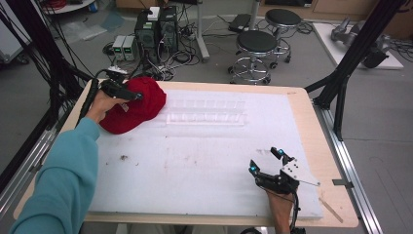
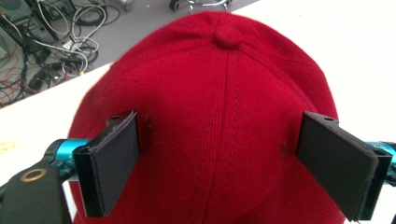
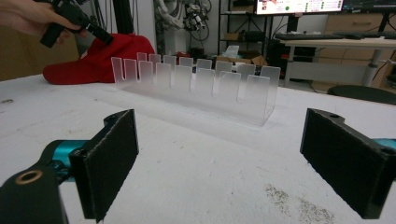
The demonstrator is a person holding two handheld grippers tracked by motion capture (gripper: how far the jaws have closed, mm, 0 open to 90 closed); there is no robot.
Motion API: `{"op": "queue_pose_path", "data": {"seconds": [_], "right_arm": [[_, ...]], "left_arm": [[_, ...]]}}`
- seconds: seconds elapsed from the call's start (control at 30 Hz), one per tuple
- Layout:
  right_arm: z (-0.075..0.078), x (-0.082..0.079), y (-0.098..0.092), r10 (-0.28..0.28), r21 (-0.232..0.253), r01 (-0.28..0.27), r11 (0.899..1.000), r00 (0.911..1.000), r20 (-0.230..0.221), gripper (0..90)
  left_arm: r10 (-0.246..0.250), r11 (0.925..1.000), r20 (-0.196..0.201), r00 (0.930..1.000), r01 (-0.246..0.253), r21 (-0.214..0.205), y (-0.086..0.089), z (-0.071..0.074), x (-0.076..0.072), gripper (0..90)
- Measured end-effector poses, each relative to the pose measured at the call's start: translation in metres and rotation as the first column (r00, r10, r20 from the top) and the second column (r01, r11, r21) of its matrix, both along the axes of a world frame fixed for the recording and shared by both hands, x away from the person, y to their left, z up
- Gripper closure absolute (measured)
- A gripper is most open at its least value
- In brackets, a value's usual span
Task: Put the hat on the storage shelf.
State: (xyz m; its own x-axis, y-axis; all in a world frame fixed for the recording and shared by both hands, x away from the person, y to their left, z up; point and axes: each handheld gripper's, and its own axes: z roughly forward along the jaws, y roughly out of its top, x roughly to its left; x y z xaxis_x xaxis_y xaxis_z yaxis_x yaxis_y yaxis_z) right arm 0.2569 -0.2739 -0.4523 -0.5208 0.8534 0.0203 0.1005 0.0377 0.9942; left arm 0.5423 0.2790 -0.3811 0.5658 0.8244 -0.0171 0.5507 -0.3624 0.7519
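Wide-spread, the left gripper (image 2: pixel 219 163) straddles a ribbed red cap (image 2: pixel 224 107); right gripper (image 1: pixel 267 162) released beside a clear slotted rack (image 1: pixel 204 112).

Red cap (image 2: pixel 224 121), clear frosted rack (image 3: pixel 201 86), white table cover (image 1: pixel 195 165)

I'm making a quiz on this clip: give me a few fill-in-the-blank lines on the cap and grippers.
1. The left gripper has its jaws spread over a ____ cap.
2. The clear rack stands to the cap's ____ in the high view.
3. The right gripper has its jaws ____.

Missing words: red; right; open
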Motion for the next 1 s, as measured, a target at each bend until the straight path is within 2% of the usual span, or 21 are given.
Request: {"op": "queue_pose_path", "data": {"seconds": [0.13, 0.43, 0.67, 0.73, 0.8, 0.9, 1.0], "right_arm": [[0.0, 0.0, 0.0, -0.001, -0.002, 0.001, 1.0, 1.0, 0.002, 10.3], [0.0, 0.0, 0.0, -0.003, -0.002, 0.003, 1.0, 1.0, 0.001, 10.3], [0.0, 0.0, 0.0, -0.004, -0.001, 0.004, 1.0, 1.0, 0.001, 10.3], [0.0, 0.0, 0.0, -0.004, -0.001, 0.004, 1.0, 1.0, 0.002, 10.3], [0.0, 0.0, 0.0, -0.004, 0.002, 0.004, 1.0, 1.0, 0.002, 10.3], [0.0, 0.0, 0.0, -0.003, 0.002, 0.003, 1.0, 1.0, 0.002, 10.3], [0.0, -0.001, 0.0, -0.007, 0.007, 0.007, 1.0, 1.0, -0.001, 10.3]], "left_arm": [[0.006, 0.9996, -0.027, 0.9996, -0.005, 0.027, -0.004, -0.009, 0.002, 14.2], [0.02, 0.9985, -0.036, 0.9992, -0.018, 0.051, -0.007, -0.017, 0.005, 19.5], [0.034, 0.9979, -0.015, 0.9993, -0.033, 0.055, -0.006, -0.022, 0.002, 33.6], [0.042, 0.997, -0.011, 0.999, -0.042, 0.065, -0.006, -0.023, 0.002, 40.4], [0.066, 0.9934, -0.016, 0.9977, -0.064, 0.094, -0.008, -0.026, 0.0, 43.8], [0.082, 0.9909, -0.01, 0.9966, -0.08, 0.108, -0.008, -0.025, -0.001, 50.6], [0.1, 0.9903, -0.013, 0.9949, -0.098, 0.098, -0.009, -0.024, 0.0, 50.6]]}}
